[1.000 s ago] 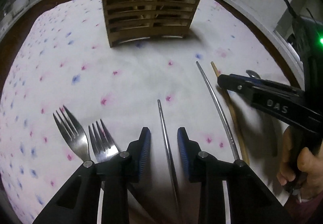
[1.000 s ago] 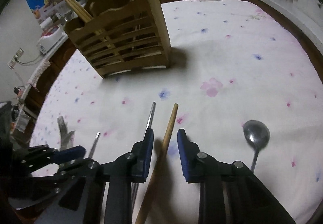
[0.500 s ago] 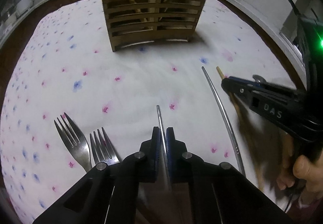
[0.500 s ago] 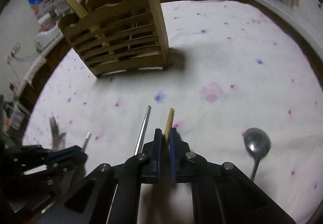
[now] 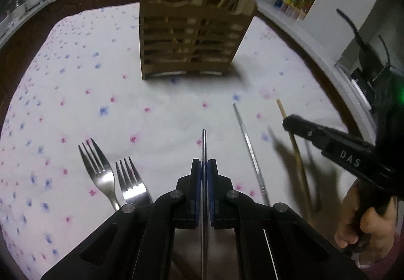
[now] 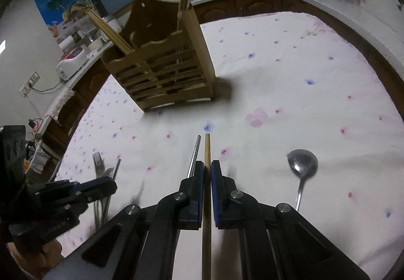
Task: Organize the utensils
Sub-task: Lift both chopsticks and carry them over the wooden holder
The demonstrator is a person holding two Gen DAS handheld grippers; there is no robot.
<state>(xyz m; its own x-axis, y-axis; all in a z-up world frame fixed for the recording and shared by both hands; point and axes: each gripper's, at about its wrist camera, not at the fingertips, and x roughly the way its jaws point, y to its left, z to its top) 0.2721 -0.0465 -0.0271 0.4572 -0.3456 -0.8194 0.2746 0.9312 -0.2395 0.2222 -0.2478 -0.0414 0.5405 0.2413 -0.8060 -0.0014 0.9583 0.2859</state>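
A: Biggest first. Wooden holder (image 5: 194,37) stands upright at the far side of the flowered cloth (image 5: 75,93), with sticks already leaning out of its outer slots. Risk?

B: It looks light and slatted. Jab a long stick against the rim or a slat and it could tip or slide. Both arms heading there together could also clash over it.

A: Left gripper (image 5: 204,166)?

B: Closed right down on a thin metal chopstick (image 5: 204,143), with the tip poking out ahead of the blue pads. Grip is narrow on a smooth rod, so I'd guess it may swivel or slip once tilted up.

A: Right gripper (image 6: 207,168)?

B: Also pinched tight, on a wooden chopstick (image 6: 207,148). It's held partway along with a long tail behind, so it may pivot in the pads. It looks lifted off the cloth in the left view, but can't be sure.

A: Loose stuff?

B: A second metal chopstick (image 6: 194,156) lies just beside the wooden one, near the right pads, so a low sweep could drag it. Two forks (image 5: 111,176) lie side by side left of the left gripper, and a spoon (image 6: 301,168) sits off to the right, apart from everything. All are on the cloth, not in the holder.

A: Smallest worry?

B: Mixing metal and wood in one slot.
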